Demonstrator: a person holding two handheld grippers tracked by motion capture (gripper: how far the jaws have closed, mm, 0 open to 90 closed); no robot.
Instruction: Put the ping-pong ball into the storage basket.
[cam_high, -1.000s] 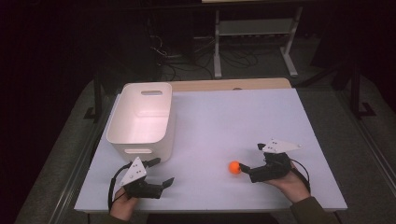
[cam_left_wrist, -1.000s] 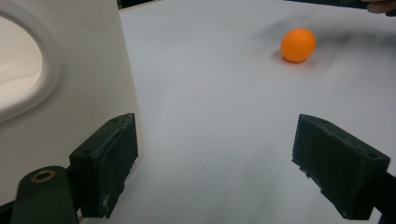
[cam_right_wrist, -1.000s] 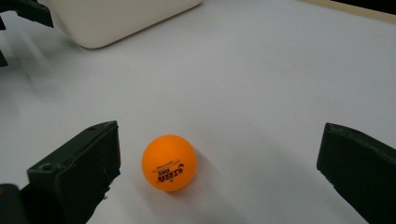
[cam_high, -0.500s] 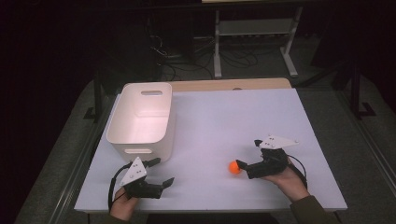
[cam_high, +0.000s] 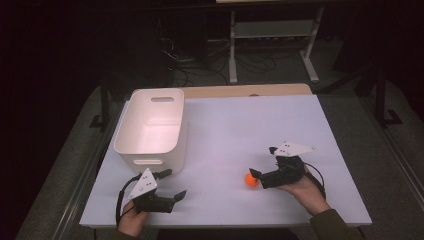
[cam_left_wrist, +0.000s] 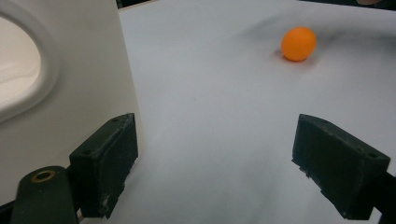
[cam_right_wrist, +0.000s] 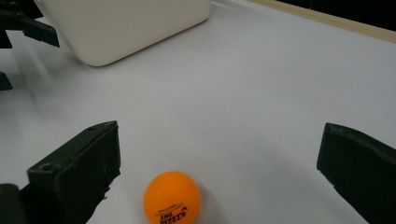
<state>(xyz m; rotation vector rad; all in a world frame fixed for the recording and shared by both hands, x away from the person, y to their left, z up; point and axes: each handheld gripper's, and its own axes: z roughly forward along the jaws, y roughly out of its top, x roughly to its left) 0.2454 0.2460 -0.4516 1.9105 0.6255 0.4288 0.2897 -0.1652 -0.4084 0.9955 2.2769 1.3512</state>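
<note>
Orange and small, the ball (cam_high: 251, 180) lies on the white counter (cam_high: 240, 130) toward the near right, just in front of the right gripper (cam_high: 259, 176) and between its spread jaws, which touch it on neither side — the right gripper view shows it (cam_right_wrist: 172, 198) low in the gap, nearer the left-hand jaw, with dark printed lettering on its lower face. That gripper is held in the person's right hand (cam_high: 305, 186), low over the counter, its grey three-cornered plate on top and its jaws pointing leftward across the surface. The left gripper (cam_high: 172, 185) sits at the near left edge in the person's left hand (cam_high: 131, 222), its jaws also spread wide and holding nothing; its tips point to the right, toward the ball, which is well apart from it. Seen in the left gripper view, the ball (cam_left_wrist: 299, 44) rests farther off at the upper right on bare counter, while the white plastic bin (cam_left_wrist: 60, 79) rises close beside the left-hand jaw, with an oval handle cut-out in its wall. From above, the bin (cam_high: 131, 148) stands upright on the left part of the counter, open at the top, just beyond the left gripper and well apart from the ball
</note>
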